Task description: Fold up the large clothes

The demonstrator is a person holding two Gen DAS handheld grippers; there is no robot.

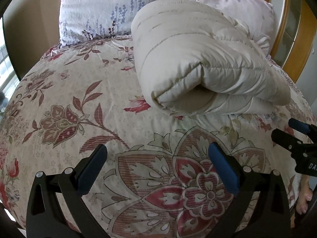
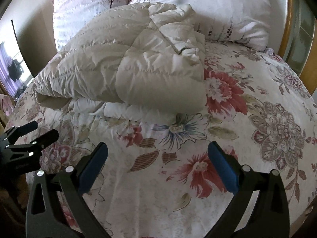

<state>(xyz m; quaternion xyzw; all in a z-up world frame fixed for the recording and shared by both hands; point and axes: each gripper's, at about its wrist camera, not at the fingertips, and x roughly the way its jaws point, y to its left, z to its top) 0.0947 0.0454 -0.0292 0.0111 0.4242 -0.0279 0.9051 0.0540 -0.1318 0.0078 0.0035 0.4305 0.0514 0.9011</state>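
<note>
Both hand-held tools hover above the bed, aimed toward its head. The left black two-finger gripper with blue pads (image 1: 157, 154) has its jaws spread wide and nothing between them; beneath it lies only the floral-printed cream and red bed cover (image 1: 65, 99). The right black two-finger gripper with blue pads (image 2: 158, 153) is likewise spread wide and empty, and is seen at the right edge of the left wrist view, where bare toes (image 1: 304, 200) show just below it. The cream-white quilted padded garment (image 1: 198, 65) is folded over into a thick, puffy bundle with stitched channels, one rounded fold facing the cameras and a crumpled end toward the pillows. It rests on the bed cover ahead of both grippers, apart from their fingertips, right of centre for the left tool and left of centre for the right. Behind it, touching its far end, lie two pale pink pillows printed with lavender sprigs and trees (image 2: 227, 6).
</note>
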